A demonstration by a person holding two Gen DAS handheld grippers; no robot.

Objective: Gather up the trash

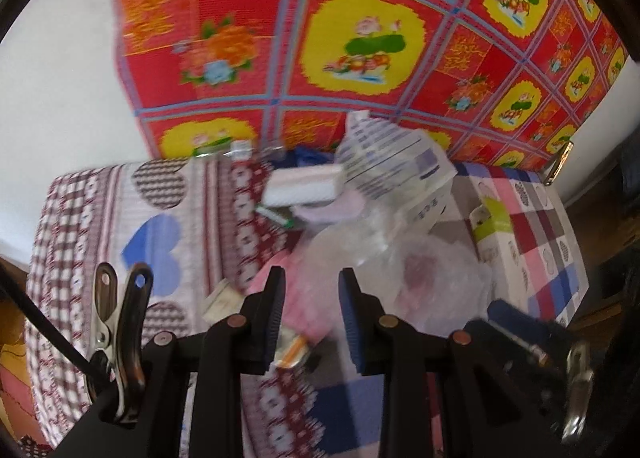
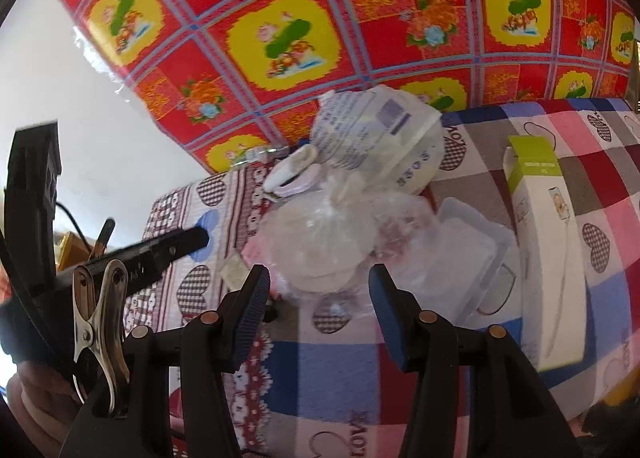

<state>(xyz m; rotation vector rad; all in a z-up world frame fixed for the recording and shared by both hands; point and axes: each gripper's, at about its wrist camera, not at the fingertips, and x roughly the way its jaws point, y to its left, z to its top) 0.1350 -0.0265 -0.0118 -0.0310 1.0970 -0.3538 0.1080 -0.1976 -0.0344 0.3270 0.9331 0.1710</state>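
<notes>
Trash (image 2: 352, 210) ahead of both grippers is blurred, overlapping; left gripper (image 1: 312, 314) and right gripper (image 2: 320, 302) tilt down, jaws apart, empty.

Both wrist views share trash pile (image 1: 360, 218)
</notes>
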